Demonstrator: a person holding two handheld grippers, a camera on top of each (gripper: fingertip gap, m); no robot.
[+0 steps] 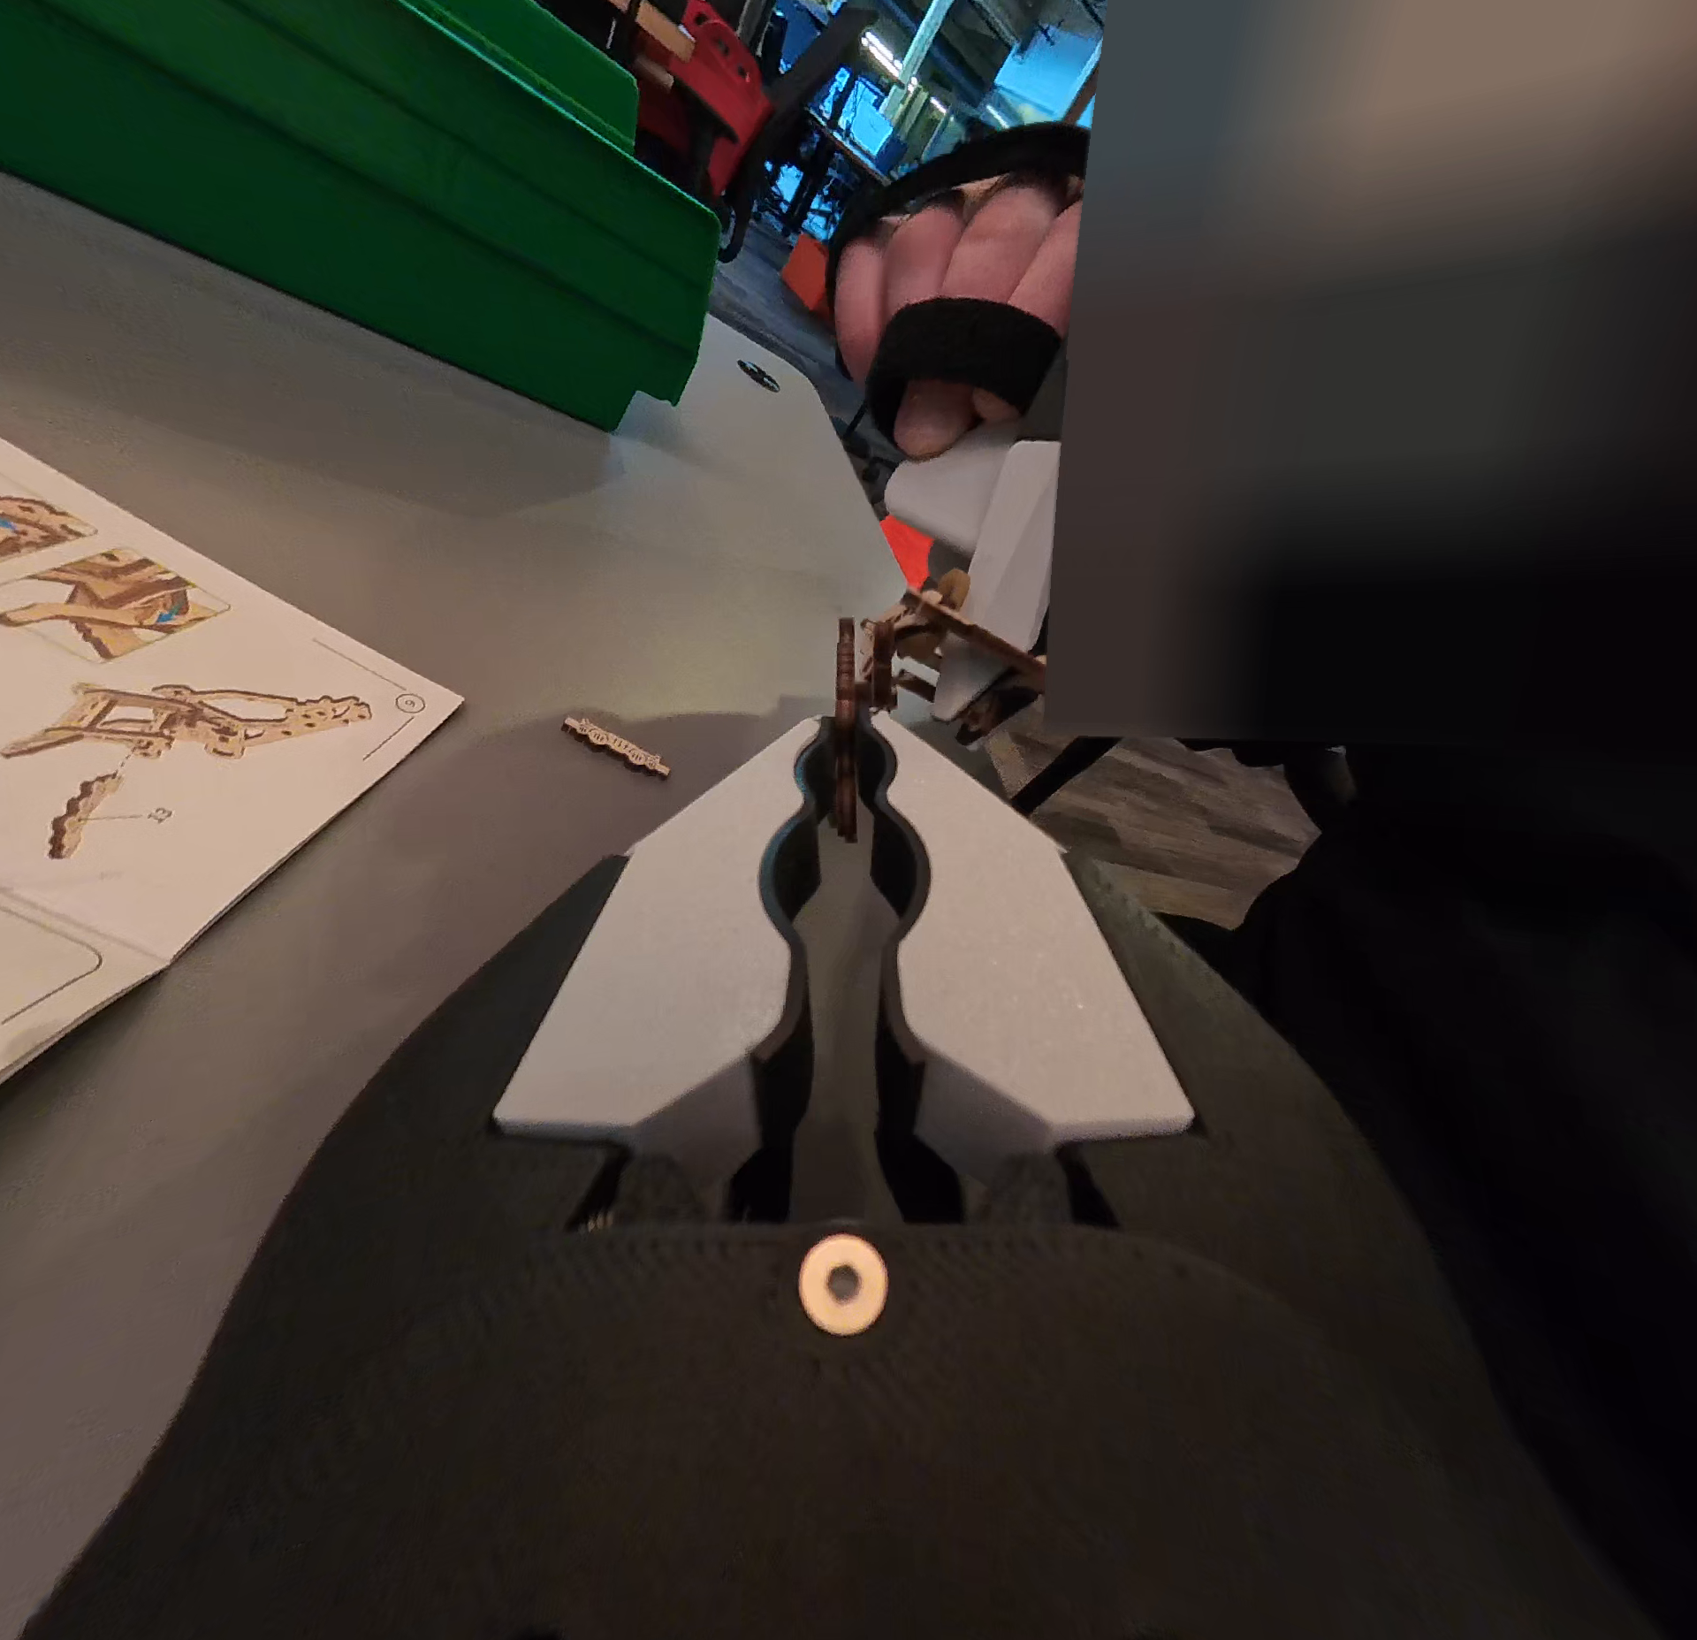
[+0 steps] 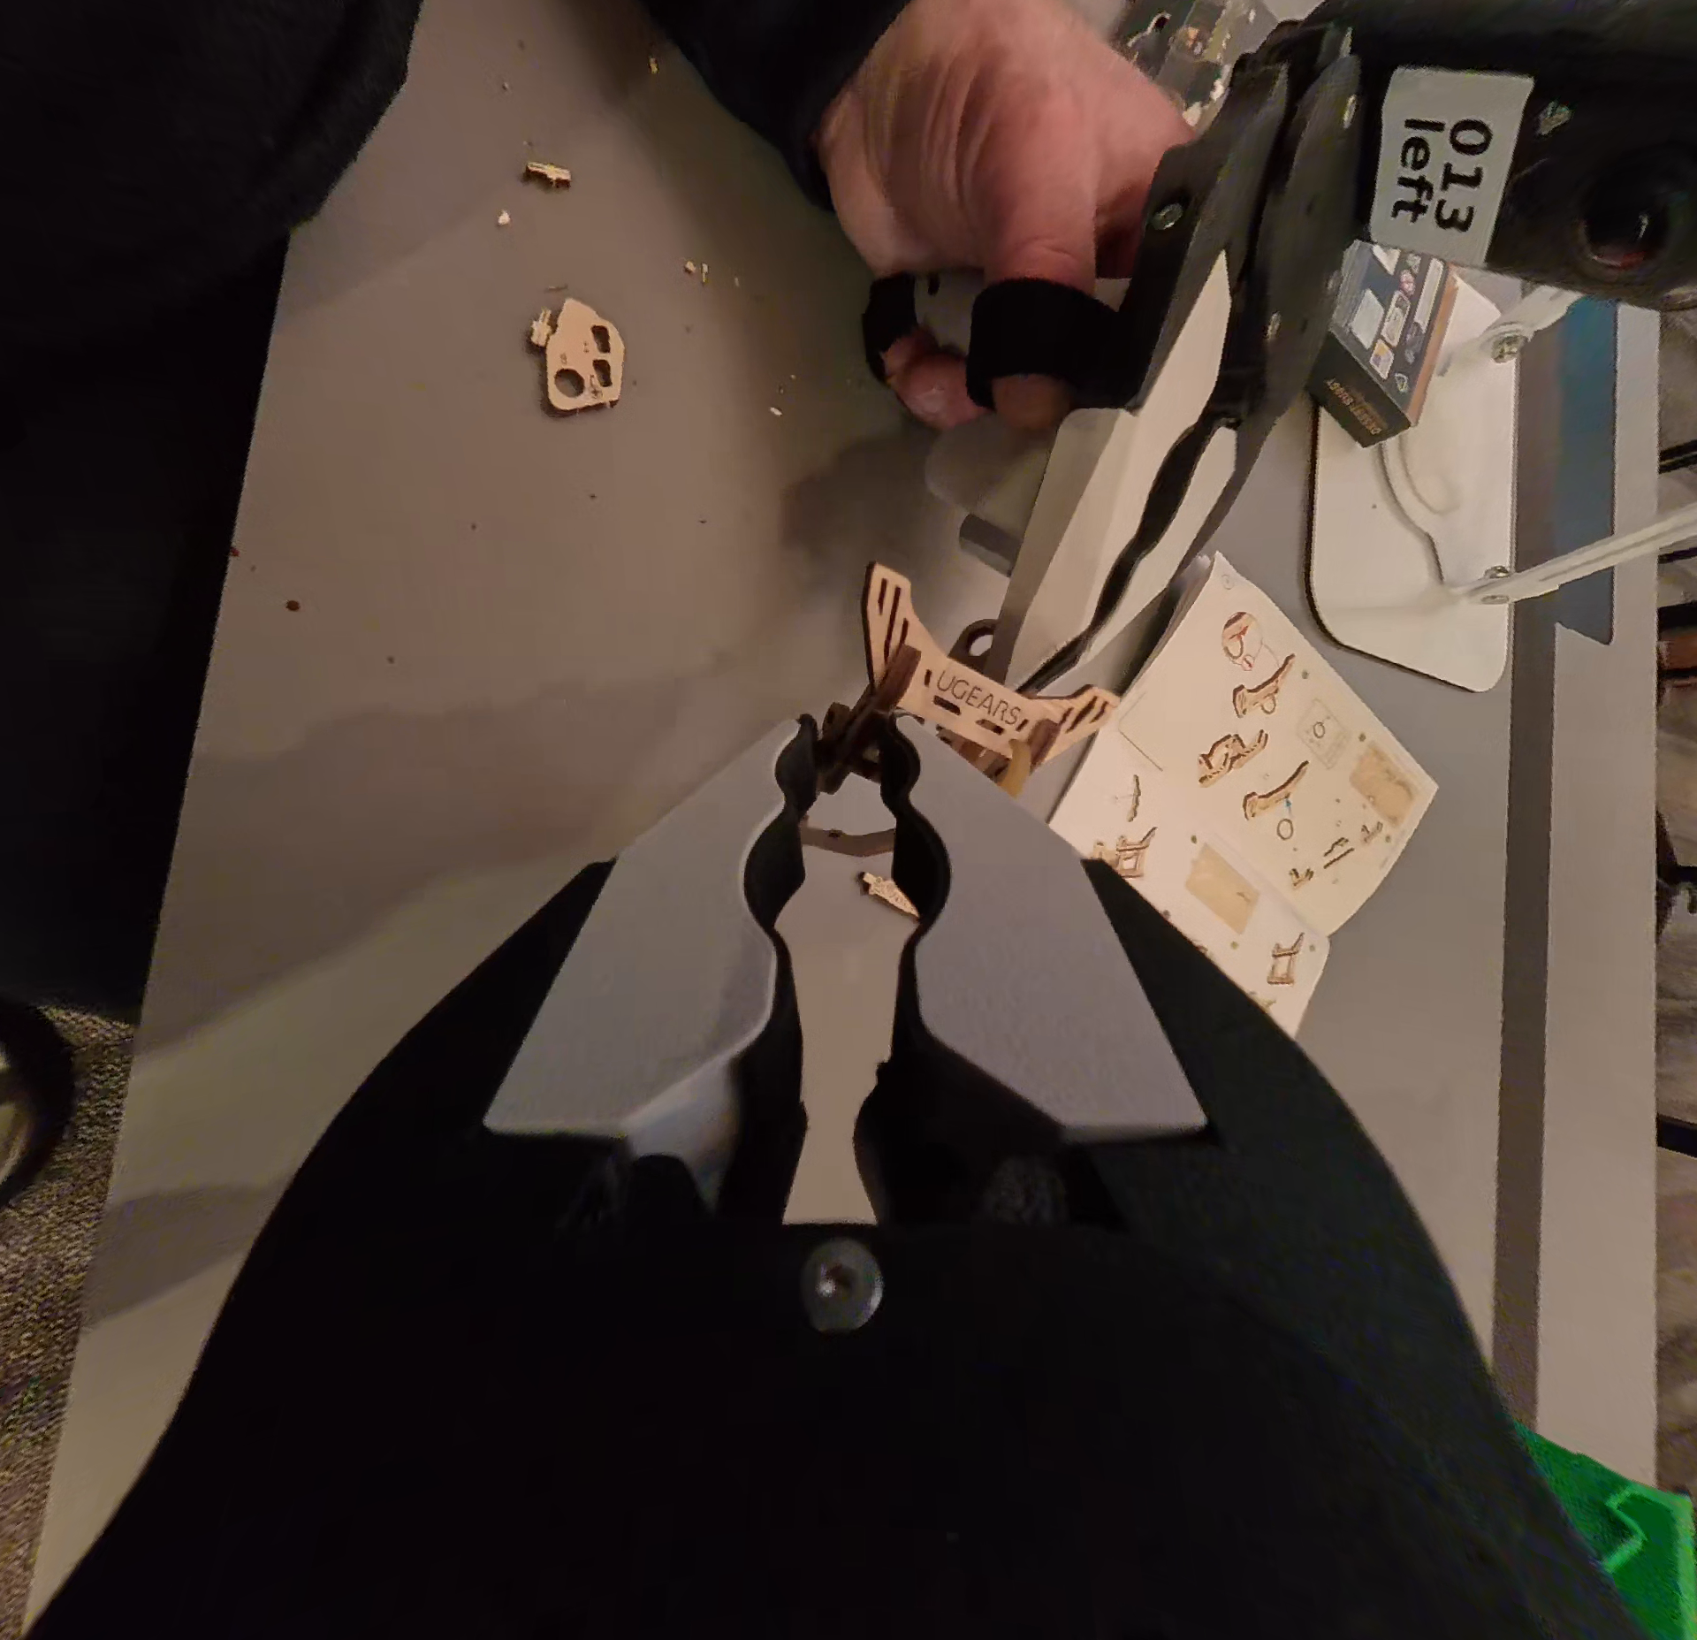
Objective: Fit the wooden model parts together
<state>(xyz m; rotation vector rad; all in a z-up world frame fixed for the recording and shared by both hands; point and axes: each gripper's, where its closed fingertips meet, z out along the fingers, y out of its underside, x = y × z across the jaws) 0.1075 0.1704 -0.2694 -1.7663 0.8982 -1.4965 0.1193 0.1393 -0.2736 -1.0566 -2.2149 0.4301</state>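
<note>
Two grippers, left gripper (image 1: 845, 723) fingers pinching wooden piece (image 1: 845, 677), right gripper (image 2: 849, 742) fingers clamping wooden model (image 2: 973, 705)

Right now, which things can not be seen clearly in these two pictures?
- Left wrist view: the right claw and most of the wooden model are cut off by a large blurred patch.
- Right wrist view: the joint between the model and the dark piece is covered by the right claw's tips.
- Loose strip: too small to identify.
- Box: partly hidden behind the left claw.
</note>
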